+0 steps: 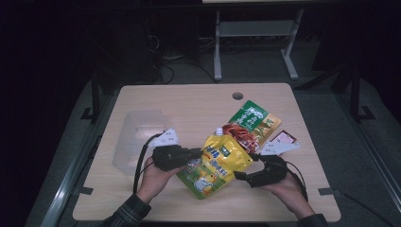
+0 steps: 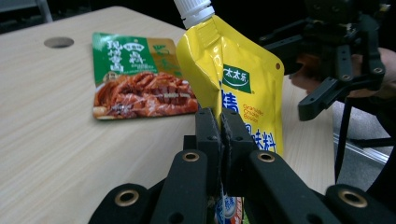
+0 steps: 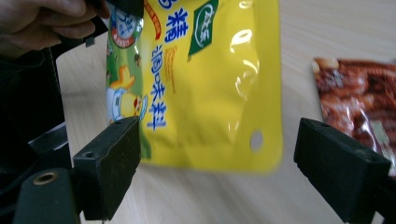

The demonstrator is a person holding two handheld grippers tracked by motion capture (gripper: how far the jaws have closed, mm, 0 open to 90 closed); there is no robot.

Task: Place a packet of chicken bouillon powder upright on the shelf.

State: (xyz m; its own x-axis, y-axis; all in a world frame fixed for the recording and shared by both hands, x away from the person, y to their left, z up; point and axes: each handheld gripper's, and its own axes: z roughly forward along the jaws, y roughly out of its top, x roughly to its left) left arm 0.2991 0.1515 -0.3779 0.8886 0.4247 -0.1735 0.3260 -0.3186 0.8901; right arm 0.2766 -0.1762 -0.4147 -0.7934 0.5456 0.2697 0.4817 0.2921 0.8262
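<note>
A yellow spout pouch [image 1: 217, 163] with a white cap is held up off the wooden table [image 1: 189, 104], tilted. My left gripper [image 1: 196, 153] is shut on the pouch's left edge; in the left gripper view the jaws [image 2: 220, 122] pinch the yellow film [image 2: 233, 70]. My right gripper [image 1: 247, 166] stands open at the pouch's right edge. In the right gripper view the pouch's side edge [image 3: 210, 84] hangs between and just beyond my spread jaws [image 3: 217, 163], not touching them. The right gripper [image 2: 292, 77] shows open behind the pouch.
A green and red sauce packet [image 1: 250, 124] lies flat behind the pouch, also seen as the packet [image 2: 135, 74] and its red end [image 3: 359, 98]. A small pink packet [image 1: 283, 138] lies to the right. A clear plastic tub [image 1: 135, 139] sits at left. A cable hole [image 1: 237, 96] is near the back edge.
</note>
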